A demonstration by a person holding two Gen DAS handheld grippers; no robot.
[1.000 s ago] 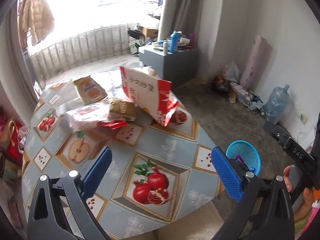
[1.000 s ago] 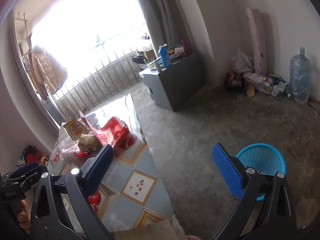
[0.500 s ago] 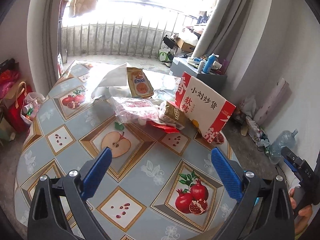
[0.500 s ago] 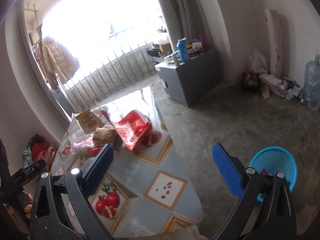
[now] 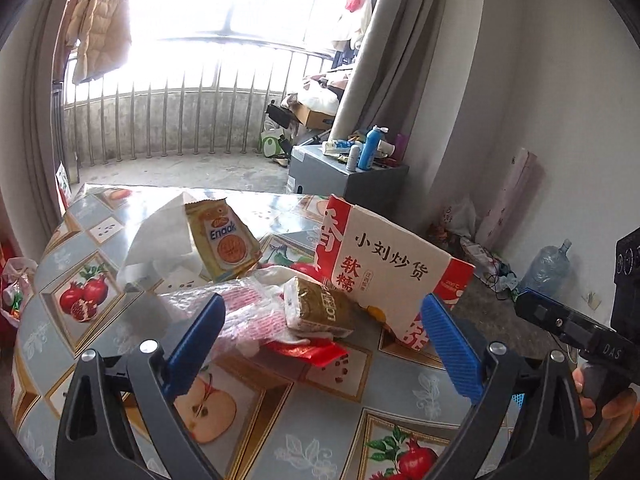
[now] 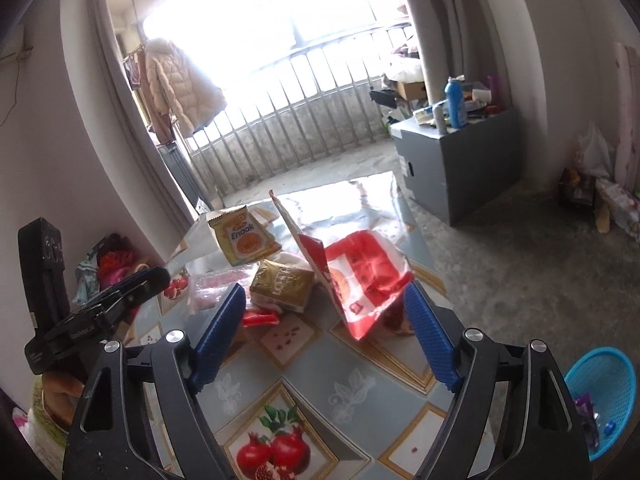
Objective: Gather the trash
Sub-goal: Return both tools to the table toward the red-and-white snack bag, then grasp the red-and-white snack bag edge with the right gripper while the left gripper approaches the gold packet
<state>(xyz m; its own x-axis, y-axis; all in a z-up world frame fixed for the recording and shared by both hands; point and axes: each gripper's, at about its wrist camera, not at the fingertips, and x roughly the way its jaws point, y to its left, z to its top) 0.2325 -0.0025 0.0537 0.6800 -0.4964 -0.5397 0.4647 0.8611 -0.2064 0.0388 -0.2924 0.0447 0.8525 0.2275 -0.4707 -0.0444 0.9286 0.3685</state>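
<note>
Trash heap: one red-and-white paper bag [image 5: 384, 276], one yellow biscuit packet [image 5: 224, 240], one brown wrapper [image 5: 320, 310], one clear plastic bag [image 5: 244, 312], lying ahead of both tongs on the surface [image 5: 320, 412]. Left tongs [image 5: 320, 348] and right tongs [image 6: 324, 334], spread and empty, have just been narrowing. Risk: the upright bag tipping if nudged by a pad, scattering the rest. One blue basket [image 6: 604, 396] stands right of the right tongs.

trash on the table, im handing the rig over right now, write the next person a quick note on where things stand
Left hand-held gripper: open, empty, jaws just narrowed a little, aimed at the trash pile.
Right hand-held gripper: open, empty, jaws just narrowed, facing the red bag.
On the table: red bag standing, yellow packet, gold packet, clear wrapper, white paper, red scrap.
Blue basket on the floor by the table, a few bits inside.
Done: nothing grasped yet. Left: move the whole pile to the basket.
</note>
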